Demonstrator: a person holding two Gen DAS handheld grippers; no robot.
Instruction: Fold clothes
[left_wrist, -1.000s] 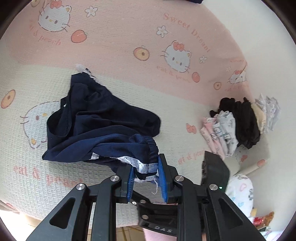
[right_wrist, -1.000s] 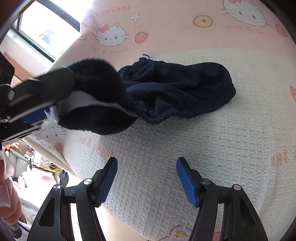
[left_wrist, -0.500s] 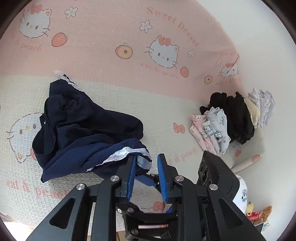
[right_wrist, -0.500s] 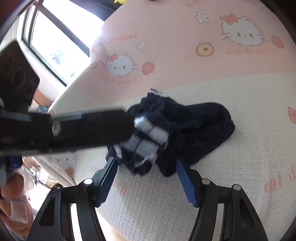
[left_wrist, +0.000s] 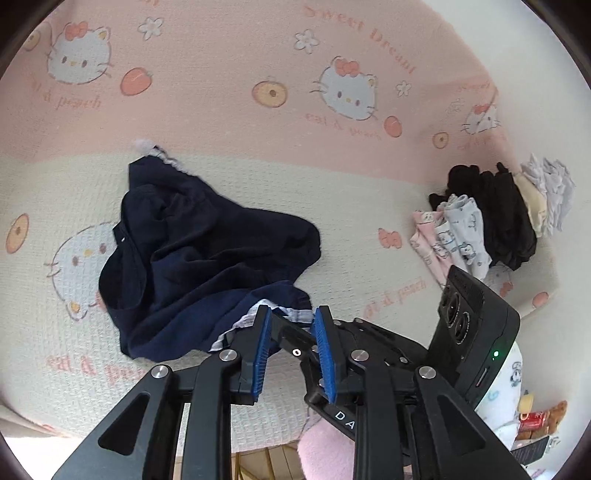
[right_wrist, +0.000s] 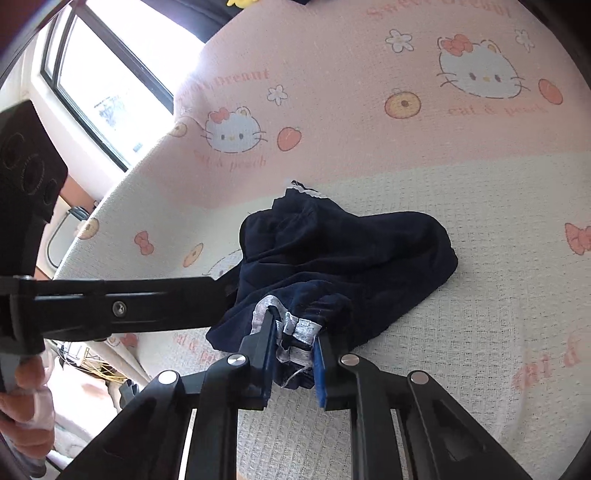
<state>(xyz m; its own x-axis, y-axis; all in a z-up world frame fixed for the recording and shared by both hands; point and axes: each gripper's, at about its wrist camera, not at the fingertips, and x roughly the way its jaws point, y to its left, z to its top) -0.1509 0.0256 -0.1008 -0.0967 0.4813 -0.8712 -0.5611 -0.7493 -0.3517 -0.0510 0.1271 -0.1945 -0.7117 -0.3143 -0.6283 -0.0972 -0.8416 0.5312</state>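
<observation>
As my right hand-held gripper (right_wrist: 293, 345) has just been closing on the shorts' (right_wrist: 343, 254) waistband, at six o'clock, my left (left_wrist: 291, 332) has just been loosening, its hold unclear; next I spread them flat.

Cartoon-print bed (left_wrist: 229, 59) — navy garment (left_wrist: 207, 251), clothes pile (left_wrist: 491, 221).

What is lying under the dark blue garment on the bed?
Under the dark blue garment only the cartoon-print bed cover shows around it. Anything directly below the cloth is covered.

At twelve o'clock from me a pink-and-cream cartoon-cat blanket (left_wrist: 229, 66) covers the bed. At ten o'clock I see a bright window (right_wrist: 110, 74), at five o'clock a red can (left_wrist: 532, 421).
</observation>
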